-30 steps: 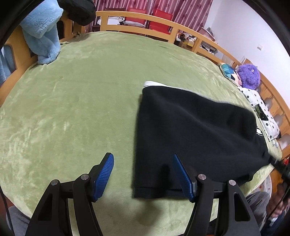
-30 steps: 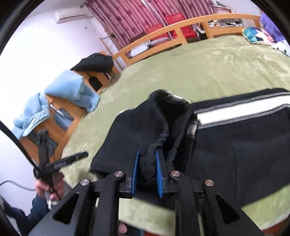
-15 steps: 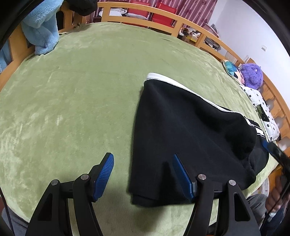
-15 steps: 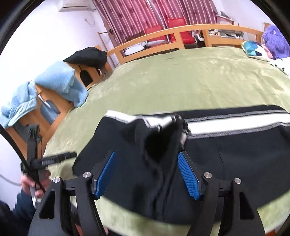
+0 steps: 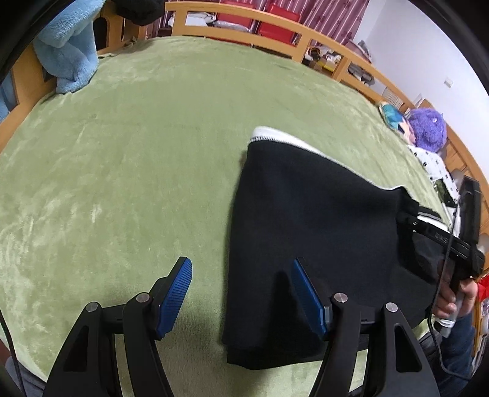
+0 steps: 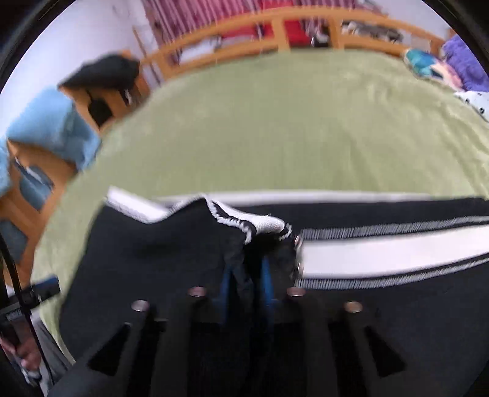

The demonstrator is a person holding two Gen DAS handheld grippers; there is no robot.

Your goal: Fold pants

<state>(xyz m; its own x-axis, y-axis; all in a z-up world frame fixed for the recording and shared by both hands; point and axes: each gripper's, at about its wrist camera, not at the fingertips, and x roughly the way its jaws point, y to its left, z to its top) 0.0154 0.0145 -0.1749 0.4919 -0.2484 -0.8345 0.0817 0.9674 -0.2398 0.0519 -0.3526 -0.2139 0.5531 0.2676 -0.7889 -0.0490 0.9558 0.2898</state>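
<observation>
Right gripper [image 6: 246, 281] pinches a black fold of the pants [image 5: 311, 220]; left gripper [image 5: 241, 293] hangs wide open at the hem, six o'clock.

Home bedroom, green plush blanket [image 5: 152, 137] on wooden-railed bed frame [image 5: 305, 33], purple plush toy [image 5: 428, 128], striped curtains [image 5: 330, 12]
</observation>
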